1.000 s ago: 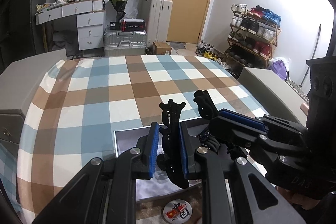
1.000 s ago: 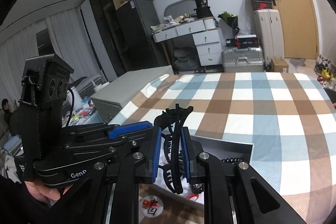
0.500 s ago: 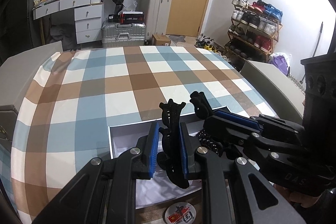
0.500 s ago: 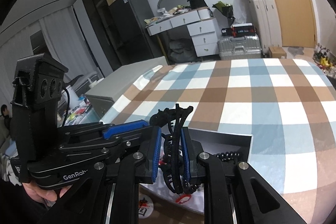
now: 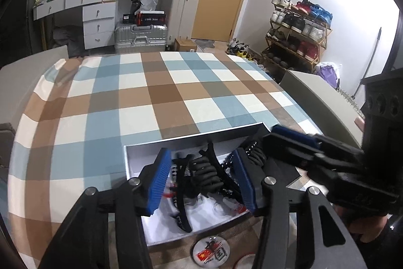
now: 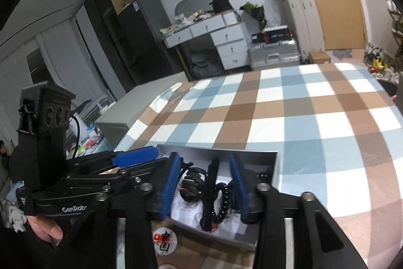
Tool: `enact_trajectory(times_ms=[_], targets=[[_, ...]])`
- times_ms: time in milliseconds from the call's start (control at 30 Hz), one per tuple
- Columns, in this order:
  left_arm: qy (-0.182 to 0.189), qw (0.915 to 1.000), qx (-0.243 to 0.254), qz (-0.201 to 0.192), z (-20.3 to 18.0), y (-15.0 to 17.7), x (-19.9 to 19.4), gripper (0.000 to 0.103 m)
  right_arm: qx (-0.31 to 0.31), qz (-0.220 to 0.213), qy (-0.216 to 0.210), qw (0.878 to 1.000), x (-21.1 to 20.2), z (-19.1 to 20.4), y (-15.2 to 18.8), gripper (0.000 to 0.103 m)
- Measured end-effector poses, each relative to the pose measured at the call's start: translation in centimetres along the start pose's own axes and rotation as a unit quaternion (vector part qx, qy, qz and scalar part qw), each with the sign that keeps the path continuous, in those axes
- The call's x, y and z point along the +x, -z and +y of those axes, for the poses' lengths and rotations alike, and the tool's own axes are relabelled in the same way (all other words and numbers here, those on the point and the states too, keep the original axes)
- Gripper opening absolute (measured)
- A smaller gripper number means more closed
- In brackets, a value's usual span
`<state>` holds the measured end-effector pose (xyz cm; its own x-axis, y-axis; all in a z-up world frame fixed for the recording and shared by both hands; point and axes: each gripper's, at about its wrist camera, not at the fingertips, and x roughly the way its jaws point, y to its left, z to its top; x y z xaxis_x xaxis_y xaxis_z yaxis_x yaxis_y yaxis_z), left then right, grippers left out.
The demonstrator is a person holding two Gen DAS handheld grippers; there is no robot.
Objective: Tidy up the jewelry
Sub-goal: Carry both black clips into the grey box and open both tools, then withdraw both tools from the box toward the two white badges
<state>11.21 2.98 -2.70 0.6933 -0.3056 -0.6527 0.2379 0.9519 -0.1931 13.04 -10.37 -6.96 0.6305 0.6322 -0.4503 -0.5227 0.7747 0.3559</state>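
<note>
An open grey box [image 5: 191, 136] with a white lining sits on the checked tablecloth; it also shows in the right wrist view [image 6: 273, 158]. Inside lie black hair claws [image 5: 183, 183] and a black coiled hair tie [image 5: 206, 172], with a black bead bracelet [image 6: 223, 203] beside them. My left gripper [image 5: 201, 178] is open over the box, its blue pads either side of the claws. My right gripper [image 6: 205, 184] is open too, over the same box, with a claw [image 6: 210, 190] lying between its pads.
A round badge [image 5: 211, 252] with a red flag lies in front of the box, also seen in the right wrist view [image 6: 165, 240]. Grey cushioned edges [image 5: 320, 97] border the table. A desk, suitcases and a shoe rack stand beyond.
Both grippers have opened and let go of the black hair claws, which now lie in the box. Both views have tilted down toward the box.
</note>
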Motion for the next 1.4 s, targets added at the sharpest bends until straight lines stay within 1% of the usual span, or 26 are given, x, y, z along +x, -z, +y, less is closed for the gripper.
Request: enact_trajectory(times_ms=[33, 67, 200, 333, 367, 400, 433, 467, 633, 667, 700, 767, 833, 967, 1067, 1133, 1300, 1400], targets=[[-0.004, 1.0, 0.001, -0.003, 0.0, 0.1, -0.1, 0.046, 0.0, -0.005, 0.002, 1.0, -0.4, 0.1, 0.0, 0.051], [-0.005, 1.0, 0.002, -0.005, 0.0, 0.1, -0.4, 0.046, 0.0, -0.011, 0.003, 1.0, -0.9, 0.1, 0.0, 0.054], [-0.021, 0.9997, 0.004, -0.008, 0.0, 0.5, -1.0, 0.048, -0.003, -0.022, 0.007, 1.0, -2.1, 0.5, 0.0, 0.056], [-0.034, 0.9993, 0.004, -0.015, 0.0, 0.7, -1.7, 0.049, -0.003, -0.031, 0.007, 0.999, -3.1, 1.0, -0.1, 0.064], [-0.037, 0.9991, 0.003, -0.018, 0.1, 0.8, -1.9, 0.052, -0.005, -0.034, 0.008, 0.999, -3.4, 1.2, 0.0, 0.065], [-0.04, 0.999, 0.003, -0.022, 0.1, 0.8, -2.1, 0.058, -0.006, -0.036, 0.009, 0.999, -3.6, 1.4, 0.0, 0.066], [-0.043, 0.9988, 0.003, -0.024, 0.1, 0.8, -2.3, 0.061, -0.006, -0.038, 0.008, 0.999, -3.7, 1.5, 0.0, 0.07], [-0.044, 0.9986, 0.003, -0.029, 0.1, 0.9, -2.5, 0.061, -0.005, -0.039, 0.006, 0.999, -4.0, 1.7, 0.0, 0.073], [-0.054, 0.9973, -0.002, -0.049, -0.2, 1.3, -3.5, 0.061, 0.001, -0.045, 0.002, 0.999, -4.7, 2.2, 0.2, 0.076], [-0.057, 0.9969, -0.004, -0.054, -0.2, 1.4, -3.7, 0.064, 0.0, -0.046, 0.003, 0.999, -4.8, 2.4, 0.2, 0.079], [-0.061, 0.9964, -0.006, -0.059, -0.2, 1.5, -4.0, 0.069, 0.0, -0.047, 0.004, 0.999, -5.0, 2.5, 0.3, 0.08], [-0.069, 0.9953, -0.005, -0.068, -0.4, 1.7, -4.4, 0.074, -0.003, -0.05, 0.006, 0.999, -5.5, 2.8, 0.4, 0.082], [-0.077, 0.9941, -0.001, -0.077, -0.6, 1.9, -4.8, 0.076, -0.005, -0.052, 0.007, 0.999, -5.9, 3.1, 0.5, 0.084], [-0.094, 0.9913, 0.006, -0.092, -1.0, 2.2, -5.6, 0.082, -0.008, -0.057, 0.008, 0.998, -6.8, 3.7, 1.0, 0.092], [-0.104, 0.9898, 0.007, -0.098, -1.2, 2.4, -6.0, 0.084, -0.012, -0.057, 0.009, 0.998, -7.3, 4.2, 1.3, 0.095], [-0.105, 0.9896, 0.005, -0.098, -1.2, 2.6, -6.2, 0.087, -0.015, -0.056, 0.008, 0.998, -7.5, 4.5, 1.6, 0.096], [-0.111, 0.9886, 0.013, -0.1, -1.4, 3.5, -6.7, 0.099, -0.019, -0.047, 0.005, 0.999, -7.9, 5.1, 2.6, 0.096], [-0.11, 0.9884, 0.005, -0.104, -1.1, 4.3, -7.1, 0.101, -0.02, -0.037, 0.012, 0.999, -7.8, 5.2, 3.4, 0.096]])
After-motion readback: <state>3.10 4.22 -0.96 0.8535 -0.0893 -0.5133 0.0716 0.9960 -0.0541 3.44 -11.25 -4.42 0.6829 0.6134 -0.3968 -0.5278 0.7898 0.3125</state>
